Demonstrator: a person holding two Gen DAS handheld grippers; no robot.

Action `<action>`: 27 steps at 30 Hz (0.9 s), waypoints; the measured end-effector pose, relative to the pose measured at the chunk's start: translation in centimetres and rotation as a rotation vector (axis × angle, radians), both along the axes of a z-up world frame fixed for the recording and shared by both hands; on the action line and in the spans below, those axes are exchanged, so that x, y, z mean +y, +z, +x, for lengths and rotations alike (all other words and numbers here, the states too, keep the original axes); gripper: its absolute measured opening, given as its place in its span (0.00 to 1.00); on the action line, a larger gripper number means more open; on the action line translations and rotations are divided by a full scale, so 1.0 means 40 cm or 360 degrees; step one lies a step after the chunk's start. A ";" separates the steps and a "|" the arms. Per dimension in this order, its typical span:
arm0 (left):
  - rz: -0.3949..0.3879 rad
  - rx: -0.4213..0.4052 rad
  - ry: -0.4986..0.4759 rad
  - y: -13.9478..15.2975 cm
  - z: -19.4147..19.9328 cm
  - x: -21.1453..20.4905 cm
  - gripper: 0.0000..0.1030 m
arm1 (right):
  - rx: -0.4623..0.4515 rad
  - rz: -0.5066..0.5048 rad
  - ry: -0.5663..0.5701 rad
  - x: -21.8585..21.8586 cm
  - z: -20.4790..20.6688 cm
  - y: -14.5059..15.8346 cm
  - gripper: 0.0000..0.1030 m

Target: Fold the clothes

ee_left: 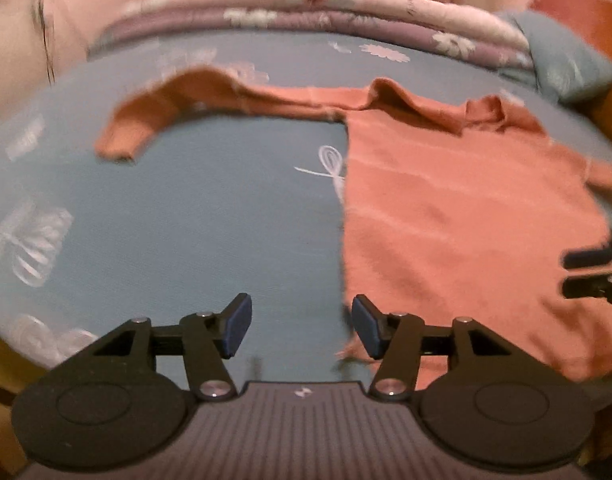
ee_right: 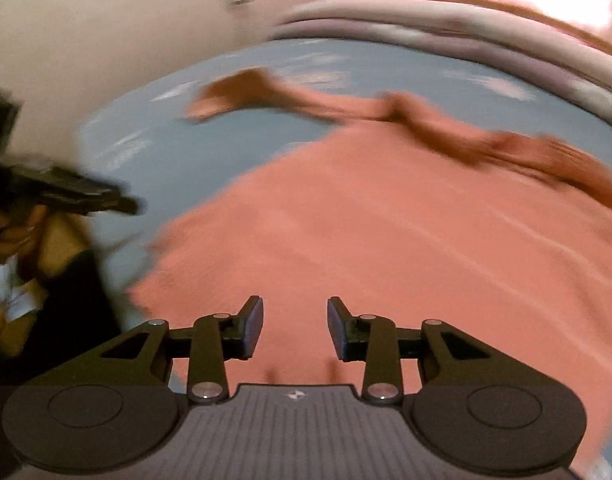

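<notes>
An orange long-sleeved top (ee_left: 466,216) lies spread on a blue-grey bedsheet (ee_left: 186,208). One sleeve (ee_left: 154,112) stretches out to the left. My left gripper (ee_left: 302,328) hovers open over the sheet at the garment's lower left edge, nothing between its fingers. The right gripper's fingertips (ee_left: 586,274) show at the right edge of the left wrist view. In the right wrist view the top (ee_right: 386,232) fills the middle, blurred by motion. My right gripper (ee_right: 295,328) is open above the garment's body. The left gripper (ee_right: 78,192) shows at the left there, held by a hand (ee_right: 10,236).
A folded floral quilt (ee_left: 306,8) lies across the far end of the bed, with a blue-grey pillow (ee_left: 562,56) at the far right. The sheet carries white flower prints (ee_left: 30,240). A pale wall (ee_right: 106,40) stands to the left.
</notes>
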State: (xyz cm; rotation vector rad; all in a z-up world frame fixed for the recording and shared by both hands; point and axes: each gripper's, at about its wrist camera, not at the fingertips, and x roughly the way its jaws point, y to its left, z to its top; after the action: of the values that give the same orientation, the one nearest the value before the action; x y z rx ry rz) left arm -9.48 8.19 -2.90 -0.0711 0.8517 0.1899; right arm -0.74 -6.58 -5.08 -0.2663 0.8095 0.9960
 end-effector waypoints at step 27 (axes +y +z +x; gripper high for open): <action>-0.0268 -0.0020 -0.0027 -0.065 -0.071 0.049 0.67 | -0.0582 -0.0657 0.0608 0.312 -0.204 -0.081 0.50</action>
State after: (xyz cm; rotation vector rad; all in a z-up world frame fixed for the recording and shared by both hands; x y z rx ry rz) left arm -12.31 10.16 -5.50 -0.2223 0.8546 0.1013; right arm -8.89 5.89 -8.34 -0.9588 0.6312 1.0839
